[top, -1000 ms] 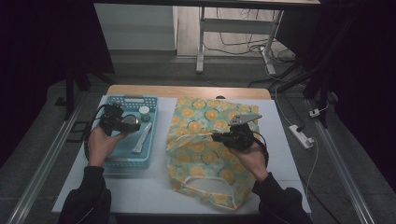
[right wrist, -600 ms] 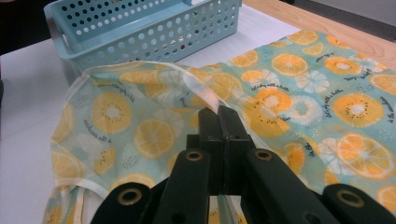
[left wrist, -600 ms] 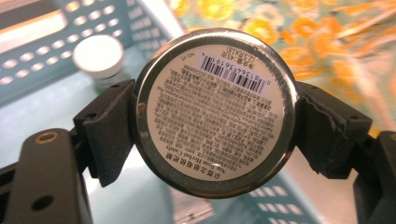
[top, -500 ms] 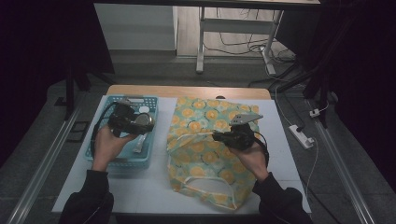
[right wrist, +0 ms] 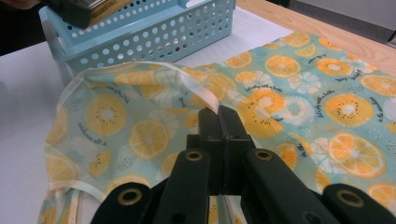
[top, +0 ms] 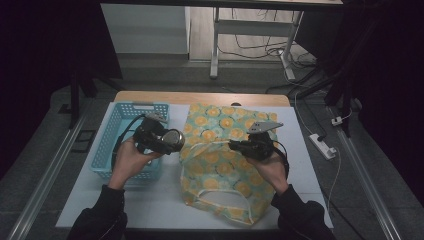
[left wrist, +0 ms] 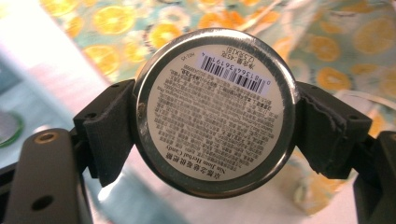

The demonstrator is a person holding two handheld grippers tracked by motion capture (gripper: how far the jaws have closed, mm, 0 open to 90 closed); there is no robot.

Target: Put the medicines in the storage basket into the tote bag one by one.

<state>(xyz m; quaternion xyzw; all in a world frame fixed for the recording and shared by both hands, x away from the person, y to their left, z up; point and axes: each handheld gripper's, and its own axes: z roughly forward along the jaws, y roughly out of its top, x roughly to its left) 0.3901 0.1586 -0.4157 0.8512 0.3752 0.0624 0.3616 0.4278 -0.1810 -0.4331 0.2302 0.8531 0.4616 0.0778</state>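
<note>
1. the left claw (top: 167,141) grasps a round metal tin (top: 173,140), held in the air above the gap between the blue basket (top: 111,145) and the fruit-print bag (top: 227,190), clear of the worktop (top: 165,207).
2. in the left gripper view the tin (left wrist: 215,112) sits squarely between the two black jaws, one pad pressed on each side of its rim; the flat face turned toward the camera carries a printed label with a barcode near its upper edge.
3. behind the tin in that view lie the orange-slice print of the bag (left wrist: 116,21) and a pale strip of the worktop (left wrist: 51,70).
4. the right claw (right wrist: 219,114) is clenched on the pale trimmed edge of the bag (right wrist: 280,107), its jaws pressed together with the fabric edge pinched at their tips.
5. in the high view the right claw (top: 235,146) holds that edge raised a little above the rest of the bag, near the bag's middle, while the bag's body lies spread flat on the worktop.
6. the blue basket (right wrist: 154,35) stands just beside the bag, on the person's left; its walls are perforated.
7. the person's left hand (top: 127,160) and right hand (top: 267,167) grip the two tools from the near side of the worktop, sleeves dark.
</note>
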